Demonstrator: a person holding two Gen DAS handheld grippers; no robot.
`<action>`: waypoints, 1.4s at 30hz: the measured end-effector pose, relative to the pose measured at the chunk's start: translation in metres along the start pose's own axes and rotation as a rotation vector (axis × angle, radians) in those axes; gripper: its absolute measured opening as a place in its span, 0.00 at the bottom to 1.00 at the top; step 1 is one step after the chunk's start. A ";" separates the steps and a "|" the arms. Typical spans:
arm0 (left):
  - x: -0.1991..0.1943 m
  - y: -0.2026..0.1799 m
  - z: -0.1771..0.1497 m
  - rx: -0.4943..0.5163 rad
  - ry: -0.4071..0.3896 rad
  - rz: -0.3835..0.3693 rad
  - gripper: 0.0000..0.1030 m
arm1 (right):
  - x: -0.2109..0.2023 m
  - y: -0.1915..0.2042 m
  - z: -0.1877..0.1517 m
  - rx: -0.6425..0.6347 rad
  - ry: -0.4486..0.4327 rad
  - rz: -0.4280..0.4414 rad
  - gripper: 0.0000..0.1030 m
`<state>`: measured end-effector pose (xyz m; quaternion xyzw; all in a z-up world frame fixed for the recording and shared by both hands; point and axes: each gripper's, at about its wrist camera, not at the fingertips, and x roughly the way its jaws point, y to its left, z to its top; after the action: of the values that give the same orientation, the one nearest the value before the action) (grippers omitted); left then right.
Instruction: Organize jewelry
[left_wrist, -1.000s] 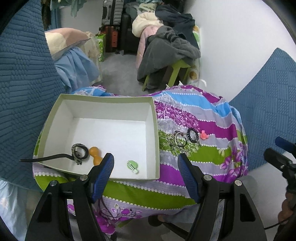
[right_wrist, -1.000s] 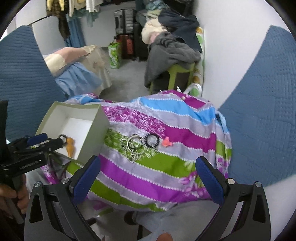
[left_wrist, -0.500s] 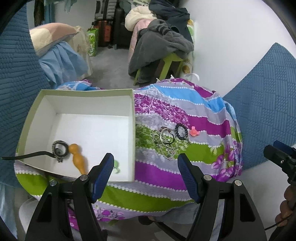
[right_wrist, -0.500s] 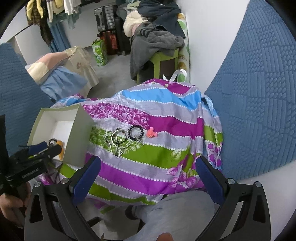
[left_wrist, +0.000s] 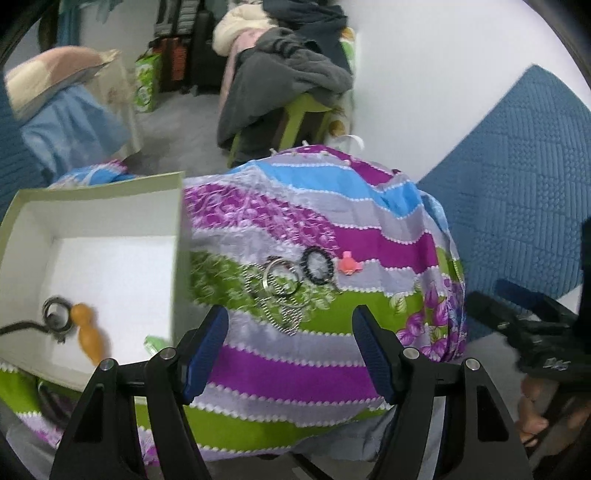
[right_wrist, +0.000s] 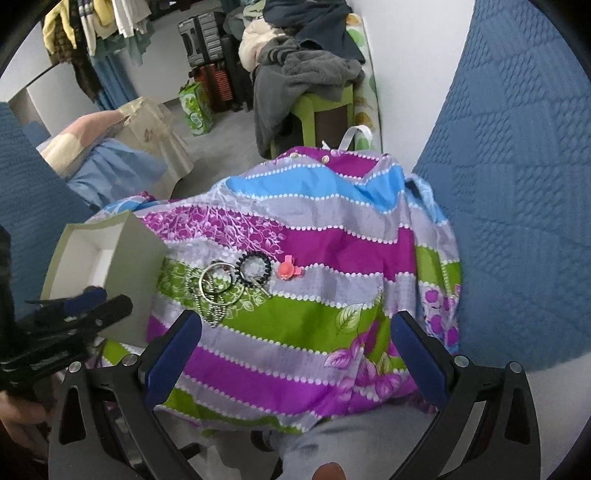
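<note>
A: So, we're mid-sort: box (left_wrist: 92, 236) holds a ring (left_wrist: 55, 319) and an orange piece (left_wrist: 86, 326).

B: Left tool (left_wrist: 290, 350) spread, empty; right tool (right_wrist: 295, 354) likewise.

A: Bangles (left_wrist: 280, 282), bead loop (left_wrist: 317, 265) and pink clip (left_wrist: 349, 263) lie on the table cloth (left_wrist: 314, 369), just ahead of our left tool.

B: Next, we think: reach forward, pinch one.

A heap of grey and dark clothing (right_wrist: 306, 70) covers a lime-green plastic stool (right_wrist: 321, 114) at top centre. Black suitcases (right_wrist: 207, 33) stand behind. Upper left, a green printed bag (right_wrist: 195, 107) sits near a pink-and-cream pillow (left_wrist: 51, 74). Blue quilted fabric (right_wrist: 517, 184) fills the right.
</note>
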<state>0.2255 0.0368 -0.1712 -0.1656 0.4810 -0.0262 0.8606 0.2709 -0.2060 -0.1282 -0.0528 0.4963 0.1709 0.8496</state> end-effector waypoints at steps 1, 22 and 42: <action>0.003 -0.003 0.001 0.007 0.004 0.001 0.61 | 0.008 -0.003 -0.002 -0.010 -0.006 0.018 0.99; 0.112 -0.005 0.004 -0.036 0.101 0.106 0.30 | 0.131 -0.001 -0.017 -0.154 -0.029 0.331 0.25; 0.148 0.013 0.019 -0.044 0.090 0.168 0.28 | 0.171 0.026 -0.017 -0.342 -0.024 0.223 0.04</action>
<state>0.3197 0.0238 -0.2874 -0.1424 0.5319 0.0491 0.8333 0.3252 -0.1455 -0.2818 -0.1392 0.4528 0.3461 0.8098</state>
